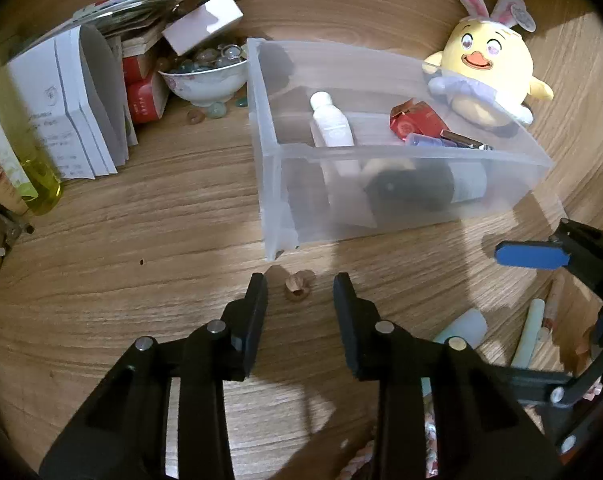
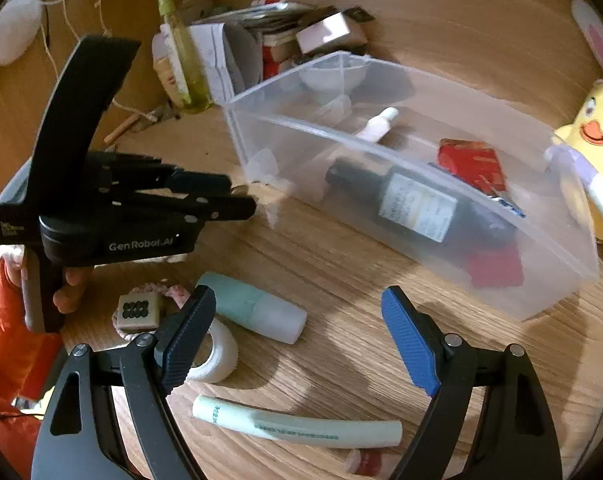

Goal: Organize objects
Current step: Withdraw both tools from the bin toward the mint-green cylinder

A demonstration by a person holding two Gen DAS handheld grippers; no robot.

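1. Left tongs (image 1: 300,280): part-open, nothing gripped; small brown bead (image 1: 298,286) on tabletop (image 1: 141,220) between tips, near clear bin (image 1: 381,200).
2. Right tongs (image 2: 297,336): wide, empty, farther off.

Right wrist view. The right gripper (image 2: 297,336) fills the lower frame, its blue-padded jaws standing wide apart with nothing between them. Between its arms, toward 6 o'clock, a pale green tube (image 2: 297,426) lies on the wooden table (image 2: 341,264). A mint bottle (image 2: 257,308) lies at centre-left, a roll of white tape (image 2: 217,356) beside the left pad, and a mahjong tile (image 2: 138,311) at 8 o'clock. The left gripper (image 2: 241,196), held by a hand (image 2: 67,292) in an orange sleeve, occupies 9 o'clock. A translucent bin (image 2: 557,280) at 2 o'clock contains a dark bottle (image 2: 417,204), a red box (image 2: 471,164) and a white bottle (image 2: 377,124). A yellow plush chick (image 2: 593,136) sits at 3 o'clock.
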